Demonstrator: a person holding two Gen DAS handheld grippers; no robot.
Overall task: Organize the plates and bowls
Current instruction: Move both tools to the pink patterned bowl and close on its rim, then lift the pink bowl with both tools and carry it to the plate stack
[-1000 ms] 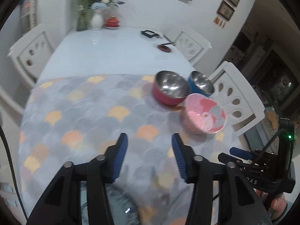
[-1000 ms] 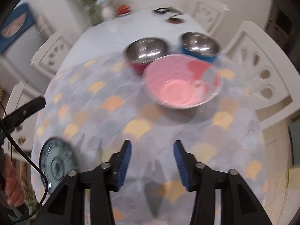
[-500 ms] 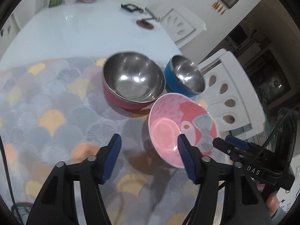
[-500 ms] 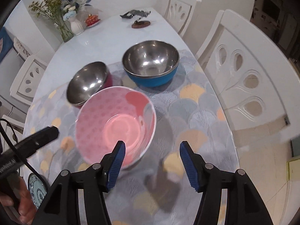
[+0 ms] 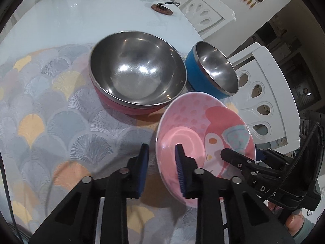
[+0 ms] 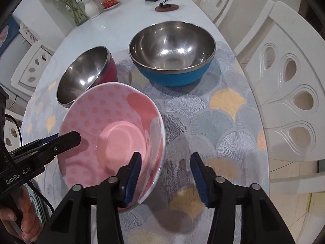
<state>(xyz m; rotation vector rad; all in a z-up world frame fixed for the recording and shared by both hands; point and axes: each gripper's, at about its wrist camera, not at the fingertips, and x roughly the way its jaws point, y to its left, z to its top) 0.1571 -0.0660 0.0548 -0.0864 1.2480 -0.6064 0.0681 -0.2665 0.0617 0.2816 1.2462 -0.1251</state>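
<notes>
— Steel-lined red bowl (image 5: 138, 77) left, blue bowl (image 5: 211, 71) right, on the fan-patterned cloth (image 5: 50, 109)?
— Yes — the pink bowl (image 5: 203, 138) sits nearer. Left gripper (image 5: 161, 169) straddles its rim, parted; right gripper (image 6: 165, 178) likewise, spread wide.

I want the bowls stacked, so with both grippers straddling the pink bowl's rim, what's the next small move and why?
Probably shut the left gripper on the pink bowl. Its jaws already straddle the near rim without pinching it, and the right gripper straddles the opposite rim, wide open. A firm hold comes first, before lifting toward the red bowl or blue bowl.
</notes>
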